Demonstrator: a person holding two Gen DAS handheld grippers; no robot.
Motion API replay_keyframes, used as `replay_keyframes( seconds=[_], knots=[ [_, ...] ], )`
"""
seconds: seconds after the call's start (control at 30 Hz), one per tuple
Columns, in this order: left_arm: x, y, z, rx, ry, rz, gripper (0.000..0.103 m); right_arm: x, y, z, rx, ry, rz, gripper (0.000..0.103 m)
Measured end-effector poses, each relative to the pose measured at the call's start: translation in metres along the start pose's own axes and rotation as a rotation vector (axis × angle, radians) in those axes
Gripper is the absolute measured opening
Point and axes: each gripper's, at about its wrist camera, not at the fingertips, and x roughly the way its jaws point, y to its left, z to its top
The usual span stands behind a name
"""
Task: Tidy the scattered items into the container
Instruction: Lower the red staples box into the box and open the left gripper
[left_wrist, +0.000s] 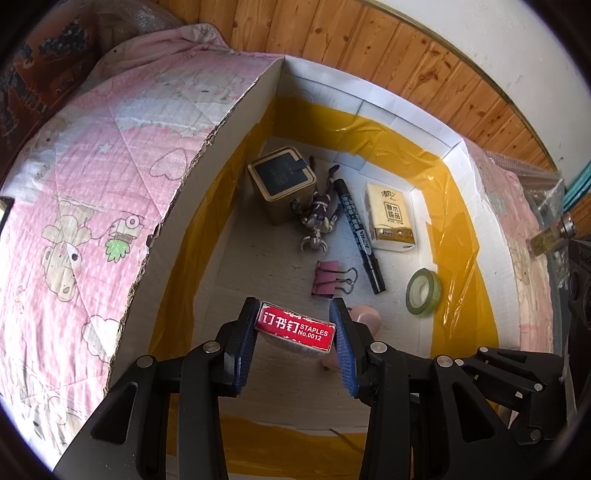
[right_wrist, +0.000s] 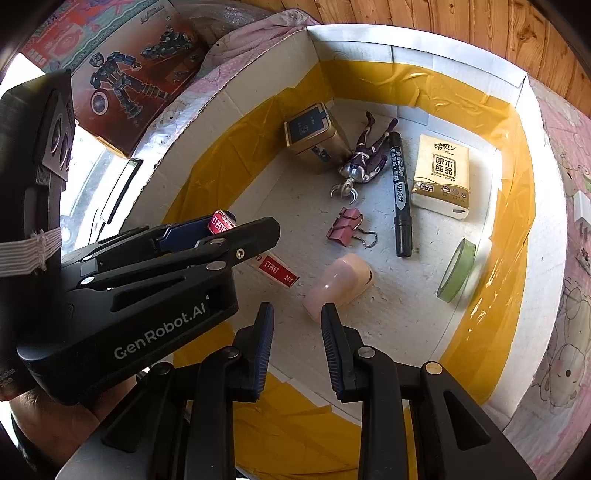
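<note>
Left gripper (left_wrist: 295, 332): clamped on red staple box (left_wrist: 295, 331), above box floor | Right gripper (right_wrist: 297, 345): jaws apart, empty, over pink case (right_wrist: 340, 284) | Carton (left_wrist: 458, 177): tin (left_wrist: 282, 184), figure (left_wrist: 319, 214), marker (left_wrist: 360, 232), tissues (left_wrist: 391, 218), clip (left_wrist: 330, 277), tape (left_wrist: 423, 291) on floor.

the red staple box (left_wrist: 295, 329) reads "订书钉 staples no.0012", with "24/6" on its side. the black marker (right_wrist: 401, 192) says "aowa". the tissue pack (right_wrist: 441, 171) shows "清风" and "原木纯品". the left gripper (right_wrist: 221, 230) body carries "genrobot.ai".
</note>
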Motion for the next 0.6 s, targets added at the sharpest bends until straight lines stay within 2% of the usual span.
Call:
replay_keyframes(
  seconds=[0.37, 0.6],
  knots=[
    [-0.005, 0.002, -0.001, -0.031, -0.023, -0.043, 0.041, -0.007, 0.002, -0.004, 0.001, -0.024, 0.015, 0.03],
    [-0.014, 0.003, -0.003, -0.046, -0.067, -0.073, 0.041, -0.025, 0.004, -0.008, -0.001, -0.084, 0.047, 0.03]
  ],
)
